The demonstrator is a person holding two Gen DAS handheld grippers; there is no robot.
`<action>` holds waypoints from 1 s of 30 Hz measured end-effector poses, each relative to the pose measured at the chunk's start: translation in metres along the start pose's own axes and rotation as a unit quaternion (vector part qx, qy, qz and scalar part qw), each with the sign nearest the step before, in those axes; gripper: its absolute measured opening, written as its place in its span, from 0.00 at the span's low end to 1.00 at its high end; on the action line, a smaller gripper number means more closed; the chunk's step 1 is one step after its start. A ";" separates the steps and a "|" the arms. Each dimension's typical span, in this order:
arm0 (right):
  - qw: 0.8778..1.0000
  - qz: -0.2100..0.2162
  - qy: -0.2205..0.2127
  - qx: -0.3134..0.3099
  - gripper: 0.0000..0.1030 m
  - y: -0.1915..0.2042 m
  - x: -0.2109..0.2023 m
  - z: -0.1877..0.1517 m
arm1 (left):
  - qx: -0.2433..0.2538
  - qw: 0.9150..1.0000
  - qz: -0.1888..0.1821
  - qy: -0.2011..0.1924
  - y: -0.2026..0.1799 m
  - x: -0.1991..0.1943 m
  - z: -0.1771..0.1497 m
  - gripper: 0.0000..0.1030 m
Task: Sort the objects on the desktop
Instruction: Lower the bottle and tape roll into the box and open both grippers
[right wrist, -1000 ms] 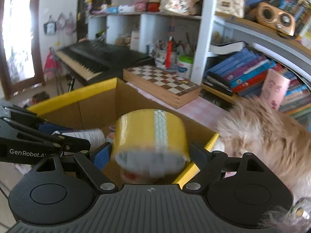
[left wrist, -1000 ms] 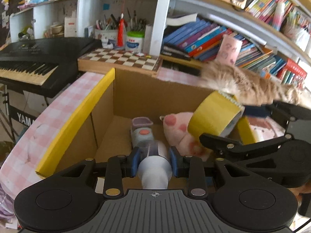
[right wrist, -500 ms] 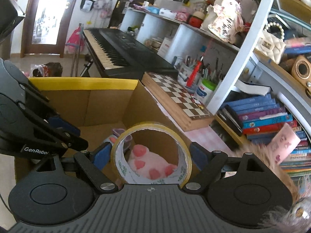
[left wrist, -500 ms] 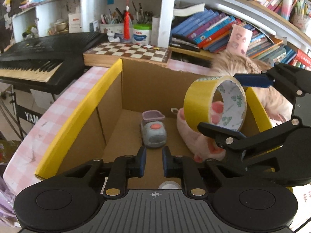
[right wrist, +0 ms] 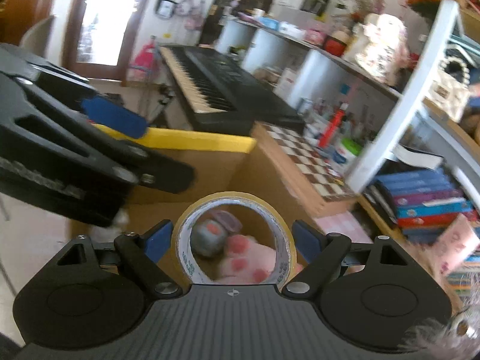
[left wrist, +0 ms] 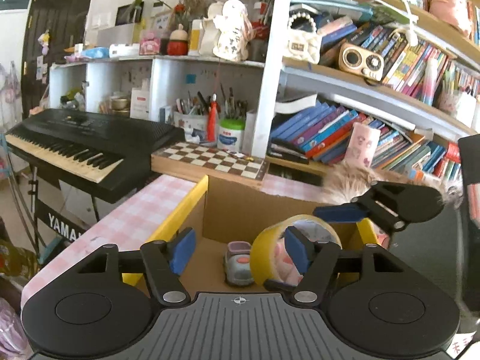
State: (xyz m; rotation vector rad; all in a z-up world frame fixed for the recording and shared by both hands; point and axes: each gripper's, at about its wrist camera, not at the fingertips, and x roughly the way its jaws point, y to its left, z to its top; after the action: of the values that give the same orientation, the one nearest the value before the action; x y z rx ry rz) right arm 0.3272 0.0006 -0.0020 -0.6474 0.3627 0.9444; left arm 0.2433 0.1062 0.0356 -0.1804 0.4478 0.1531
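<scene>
Left claw (left wrist: pixel 240 250) risen, opening, empty; yellow tape roll (right wrist: pixel 234 237) white-cored.

Toy car (left wrist: pixel 238 265) lies in box (left wrist: pixel 192 207), chessboard (left wrist: pixel 210 162) behind.

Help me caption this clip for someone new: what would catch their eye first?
The yellow tape roll, clamped in the right gripper above the open cardboard box. Through its hole show a pink paw-shaped plush and a small grey toy car on the box floor. The left gripper hangs beside it, jaws opening, nothing between them.
</scene>
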 end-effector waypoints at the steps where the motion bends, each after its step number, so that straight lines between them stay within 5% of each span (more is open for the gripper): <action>1: 1.000 -0.004 0.000 -0.005 0.82 0.004 0.001 0.002 | -0.003 1.000 -0.001 0.000 0.001 -0.001 0.000 0.67; 13: 0.997 -0.008 0.070 -0.015 0.87 0.008 0.035 0.010 | -0.013 1.000 0.014 0.011 0.015 -0.026 -0.012 0.68; 30: 0.993 -0.106 -0.008 0.049 0.90 0.016 -0.035 0.015 | 0.005 1.000 -0.024 -0.011 0.019 -0.062 -0.014 0.75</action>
State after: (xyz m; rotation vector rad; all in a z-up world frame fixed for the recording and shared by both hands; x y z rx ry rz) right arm 0.2947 -0.0047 0.0225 -0.5767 0.3167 0.7242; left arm 0.1784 0.1151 0.0480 -0.1796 0.4215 0.1056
